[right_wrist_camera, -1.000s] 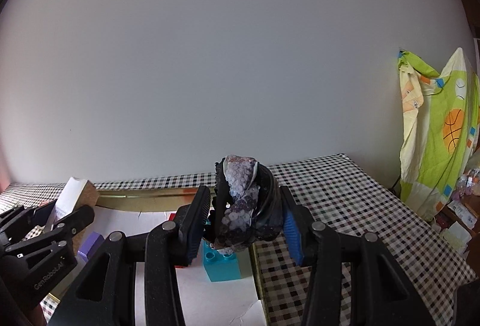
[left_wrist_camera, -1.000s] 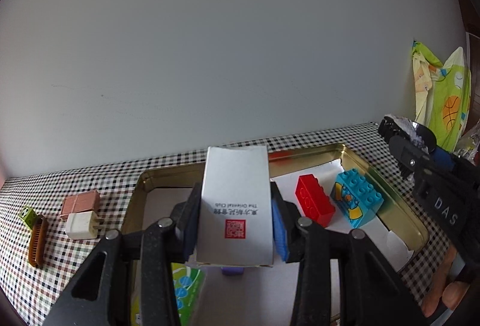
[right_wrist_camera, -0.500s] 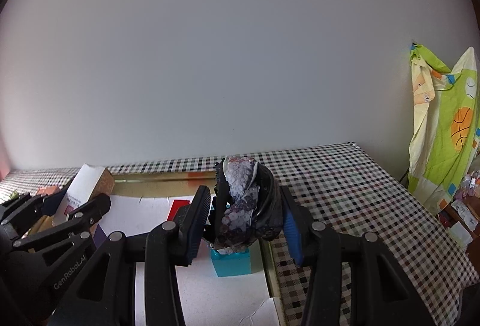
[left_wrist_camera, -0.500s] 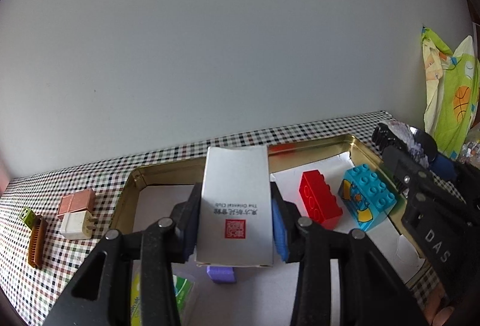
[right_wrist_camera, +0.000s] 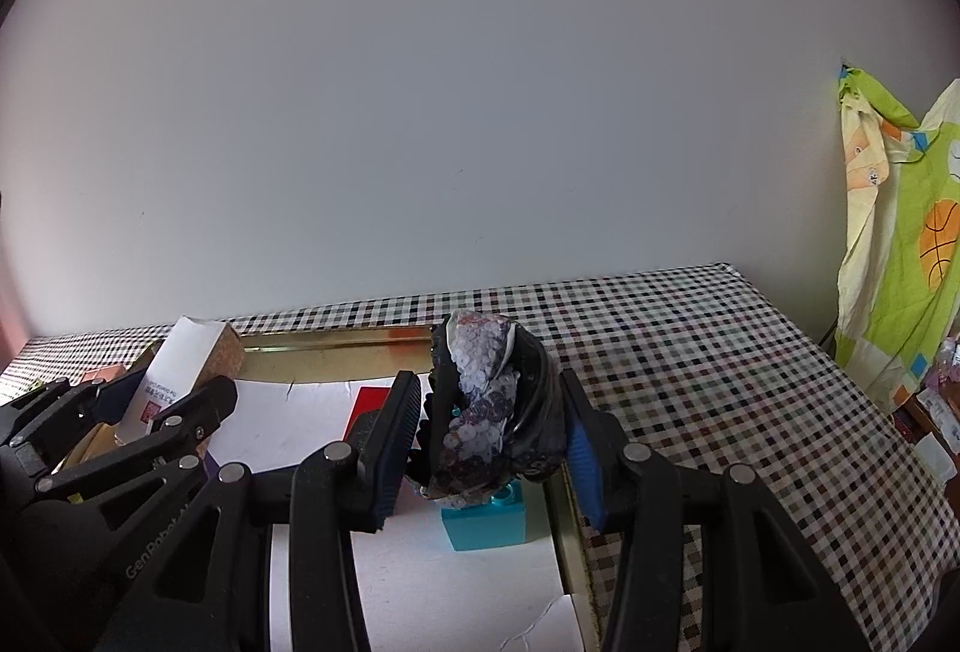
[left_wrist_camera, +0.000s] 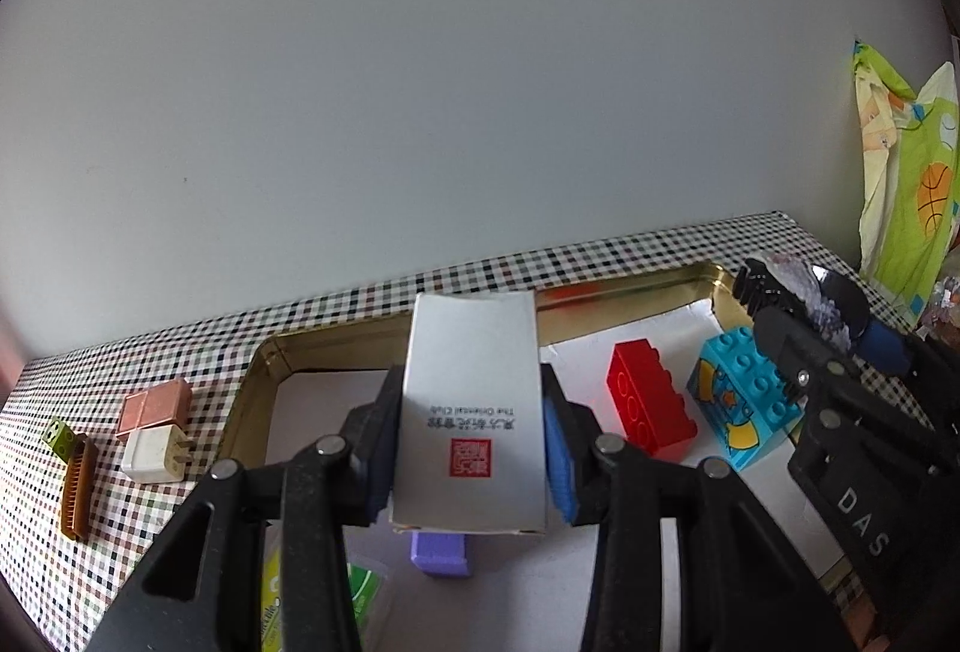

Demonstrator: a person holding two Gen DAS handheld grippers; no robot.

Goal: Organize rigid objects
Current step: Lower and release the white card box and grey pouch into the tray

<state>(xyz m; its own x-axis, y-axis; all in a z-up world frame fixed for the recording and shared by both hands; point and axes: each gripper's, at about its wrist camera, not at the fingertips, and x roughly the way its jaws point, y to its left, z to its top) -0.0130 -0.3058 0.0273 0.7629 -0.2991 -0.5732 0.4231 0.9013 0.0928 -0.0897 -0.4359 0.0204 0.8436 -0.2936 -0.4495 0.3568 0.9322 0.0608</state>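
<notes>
Checkered cloth [left_wrist_camera: 606,262] | gold tray [left_wrist_camera: 630,295]: red brick [left_wrist_camera: 651,415], blue brick [left_wrist_camera: 741,409] | L jaws clamp white box [left_wrist_camera: 471,412] | R jaws clamp sequin clip [right_wrist_camera: 489,406]

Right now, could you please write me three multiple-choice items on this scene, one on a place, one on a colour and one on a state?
1. Where does the red brick lie?
A. inside the gold tray
B. on the checked cloth beside the chargers
C. on top of the white box

2. What colour is the brick beside the red one?
A. yellow
B. turquoise
C. black

3. What is the left gripper doing?
A. standing open with nothing in it
B. clamping a comb
C. clamping the white box

Key:
1 A, it lies on the white paper lining within the tray's rim.
2 B, the turquoise brick sits just right of it in the left wrist view.
3 C, both blue pads press the box's sides.
</notes>
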